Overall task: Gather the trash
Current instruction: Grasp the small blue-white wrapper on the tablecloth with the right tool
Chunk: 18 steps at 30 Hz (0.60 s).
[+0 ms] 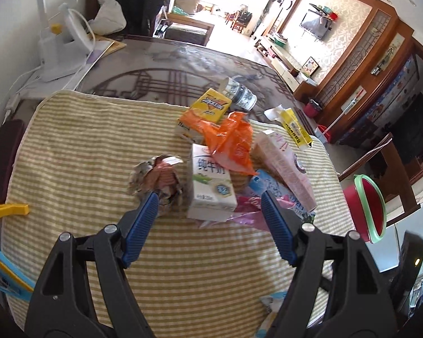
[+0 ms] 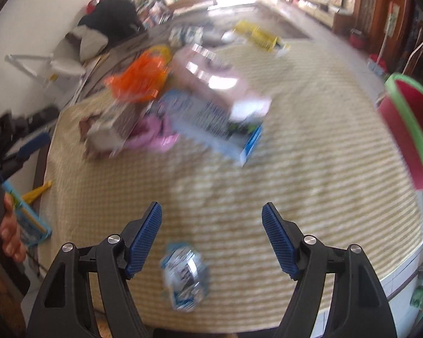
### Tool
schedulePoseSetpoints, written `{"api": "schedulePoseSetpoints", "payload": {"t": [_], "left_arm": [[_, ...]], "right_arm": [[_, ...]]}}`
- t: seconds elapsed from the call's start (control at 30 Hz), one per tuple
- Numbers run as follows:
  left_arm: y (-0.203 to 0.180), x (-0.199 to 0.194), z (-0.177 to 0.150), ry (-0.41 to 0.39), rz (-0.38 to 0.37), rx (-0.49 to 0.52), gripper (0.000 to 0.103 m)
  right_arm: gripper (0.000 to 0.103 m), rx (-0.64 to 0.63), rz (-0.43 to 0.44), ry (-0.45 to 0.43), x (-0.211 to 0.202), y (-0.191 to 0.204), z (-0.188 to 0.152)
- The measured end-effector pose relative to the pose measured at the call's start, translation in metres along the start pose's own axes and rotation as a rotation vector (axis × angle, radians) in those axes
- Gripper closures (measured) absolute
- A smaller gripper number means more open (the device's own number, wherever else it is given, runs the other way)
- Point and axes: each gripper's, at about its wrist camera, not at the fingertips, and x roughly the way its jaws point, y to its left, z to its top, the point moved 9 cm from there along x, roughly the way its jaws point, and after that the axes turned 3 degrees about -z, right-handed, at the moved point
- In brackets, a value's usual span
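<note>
Your left gripper (image 1: 210, 201), jaws wide and empty, straddles 1 upright milk carton (image 1: 210, 186) (right gripper (image 2: 211, 215) equally wide, farther).

Trash pile (image 1: 225, 152) on striped mat: cartons, orange bag, crumpled wrappers; foil wad (image 2: 184, 277) apart

mat (image 1: 84, 140): yellow-and-cream stripes
tabletop (image 1: 160, 76): grey, with a dark brown lattice pattern
milk carton (image 1: 208, 180): white, green print, a blue round badge
plastic bag (image 1: 234, 140): bright orange
juice carton (image 1: 211, 107): yellow and orange
long box (image 1: 284, 163): pale pink and white
narrow box (image 1: 296, 129): yellow with black lettering
cup (image 1: 242, 95): white with a dark blue pattern
crumpled wrapper (image 1: 158, 177): silver, with brown and red patches
bin (image 1: 366, 208): red, with a light green rim
crumpled packet (image 2: 184, 277): silver and light blue
flat packet (image 2: 211, 124): blue and white, black print
pads (image 1: 143, 225): blue, ribbed, on black arms
</note>
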Motion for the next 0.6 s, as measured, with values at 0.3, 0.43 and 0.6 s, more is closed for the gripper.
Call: {"api": "schedulePoseSetpoints", "payload": {"t": [0.3, 0.43, 0.6], "left_arm": [[0.004, 0.0, -0.008, 0.009, 0.001, -0.004, 0.031], [0.007, 0.003, -0.014, 0.023, 0.001, -0.001, 0.031], [0.019, 0.007, -0.021, 0.045, 0.02, -0.021, 0.031]], "right_arm": [[0.036, -0.143, -0.001, 0.184, 0.03, 0.037, -0.055], [0.074, -0.115, 0.043, 0.214, 0.037, 0.039, -0.067], [0.093, -0.104, 0.086, 0.117, 0.022, 0.043, -0.05]]}}
